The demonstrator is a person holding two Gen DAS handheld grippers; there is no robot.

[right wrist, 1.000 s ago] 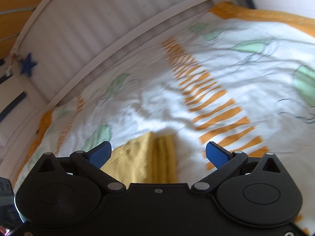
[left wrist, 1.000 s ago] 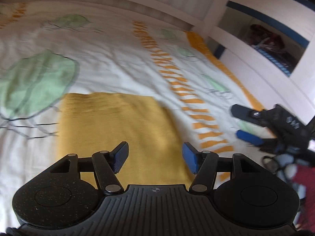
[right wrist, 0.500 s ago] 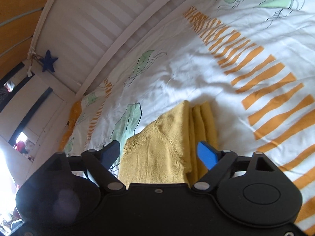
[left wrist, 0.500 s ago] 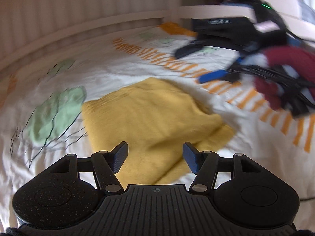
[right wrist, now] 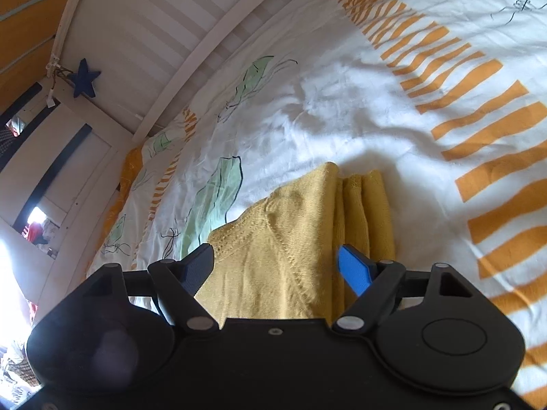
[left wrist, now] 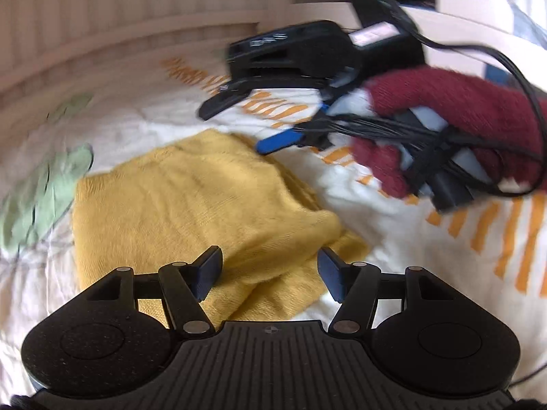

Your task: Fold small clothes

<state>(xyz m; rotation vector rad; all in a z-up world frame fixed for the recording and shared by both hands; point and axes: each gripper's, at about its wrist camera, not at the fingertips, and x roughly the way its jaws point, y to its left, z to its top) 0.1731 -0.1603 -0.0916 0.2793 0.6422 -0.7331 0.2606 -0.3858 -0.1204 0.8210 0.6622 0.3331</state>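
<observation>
The folded mustard-yellow knitted garment [left wrist: 205,212] is lying on the white patterned bed sheet [left wrist: 393,239]. The left gripper [left wrist: 270,270] is hovering apart above its six o'clock edge. The right gripper [right wrist: 277,266], at the garment's two o'clock side, is closing, its jaws not yet pressing the knit.

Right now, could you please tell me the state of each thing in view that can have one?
Mustard-yellow knitted garment: folded, lying on the bedsheet, ungripped.
White bedsheet with orange stripes: spread out, slightly wrinkled.
Left tool: open, over the garment's near edge.
Right tool: closing, garment between its jaws, not yet pinched.
</observation>
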